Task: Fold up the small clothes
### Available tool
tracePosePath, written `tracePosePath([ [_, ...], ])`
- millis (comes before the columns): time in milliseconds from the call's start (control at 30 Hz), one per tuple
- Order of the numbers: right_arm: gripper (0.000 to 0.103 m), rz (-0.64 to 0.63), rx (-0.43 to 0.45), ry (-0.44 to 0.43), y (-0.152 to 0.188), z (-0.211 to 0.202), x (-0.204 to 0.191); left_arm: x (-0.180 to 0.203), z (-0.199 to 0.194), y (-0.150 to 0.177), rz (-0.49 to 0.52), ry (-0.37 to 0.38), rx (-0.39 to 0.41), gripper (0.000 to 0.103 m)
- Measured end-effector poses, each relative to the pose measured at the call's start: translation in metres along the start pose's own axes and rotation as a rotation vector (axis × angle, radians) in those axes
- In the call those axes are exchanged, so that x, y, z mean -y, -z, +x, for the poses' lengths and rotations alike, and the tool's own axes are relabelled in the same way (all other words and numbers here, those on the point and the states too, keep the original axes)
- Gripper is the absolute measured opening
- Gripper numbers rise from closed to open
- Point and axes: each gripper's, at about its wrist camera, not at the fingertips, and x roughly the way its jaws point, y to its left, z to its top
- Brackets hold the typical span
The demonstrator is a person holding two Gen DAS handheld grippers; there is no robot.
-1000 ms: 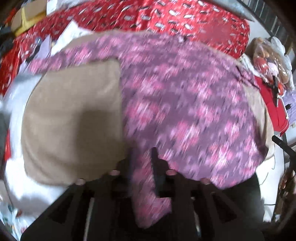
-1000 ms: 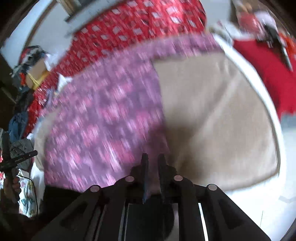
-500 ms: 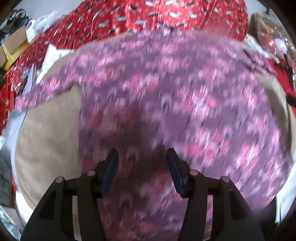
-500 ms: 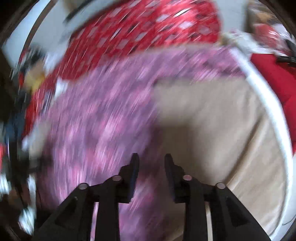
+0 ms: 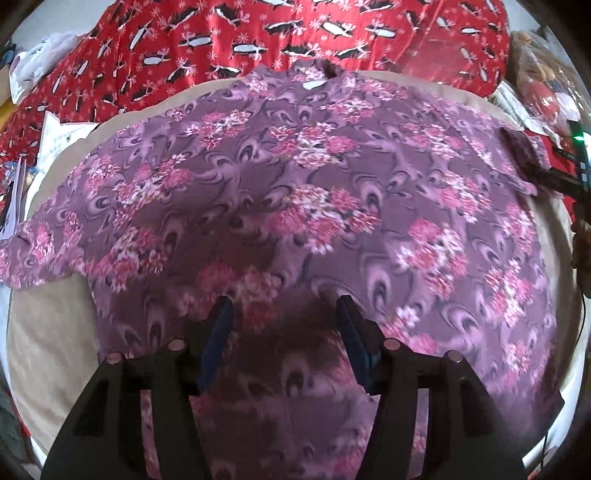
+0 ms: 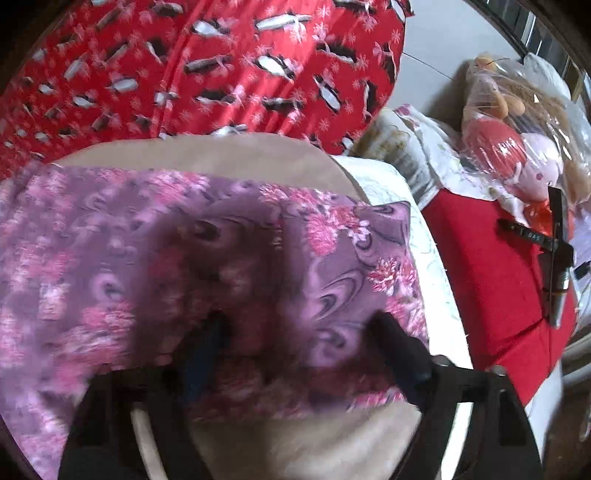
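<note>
Since the purple flowered top (image 5: 295, 192) is now lying spread out on the tan pad (image 5: 44, 339), collar toward the red patterned cloth (image 5: 258, 33) at the far side, it looks ready for its first fold, I reckon. One sleeve reaches off to the left edge of the pad, the other toward the right edge.

Both sets of tongs are above it. The left tongs (image 5: 282, 334) are spread and opening a bit more, fabric below them but nothing pinched. The right tongs (image 6: 299, 343) are opening wide over the sleeve end (image 6: 369, 251), which is a little rumpled; the view there is blurry, but the pads don't seem to press on the cloth.

What could go wrong: thin, slippery-looking fabric like this bunches easily, so grabbing only the top layer would drag it crooked. That right sleeve sits close to the white edge (image 6: 436, 266), so a sloppy pull might slide it off the pad.

Containers: the only one I can spot is a clear plastic bag (image 6: 517, 122) off to the right with stuffed toys (image 6: 495, 147) inside.
</note>
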Motion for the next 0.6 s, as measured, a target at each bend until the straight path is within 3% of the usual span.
tracePosePath([
  [33,0.075,0.026,0.019,-0.025,0.000,-0.002,0.006,-0.002,0.002,-0.002,-0.003,0.001,-0.002,0.057],
  [67,0.044,0.070,0.020,-0.073,-0.001,-0.002,0.013,-0.005,0.004,-0.005,-0.013,0.010,-0.003,0.057],
  [100,0.022,0.114,0.012,-0.121,-0.004,-0.002,0.019,-0.008,0.005,-0.006,-0.021,0.016,-0.003,0.057],
  [133,0.011,0.132,0.013,-0.155,-0.009,-0.001,0.019,-0.012,0.006,-0.007,-0.034,0.021,-0.005,0.057],
  [200,0.010,0.130,0.023,-0.168,-0.016,-0.010,0.016,-0.020,0.007,-0.008,-0.056,0.022,-0.011,0.057],
  [333,0.010,0.157,0.090,-0.294,-0.029,-0.045,-0.004,-0.041,0.012,-0.006,-0.121,0.039,-0.026,0.057],
  [600,0.010,0.148,0.085,-0.551,-0.043,-0.091,-0.094,-0.083,0.008,0.004,-0.207,0.093,-0.040,0.057],
])
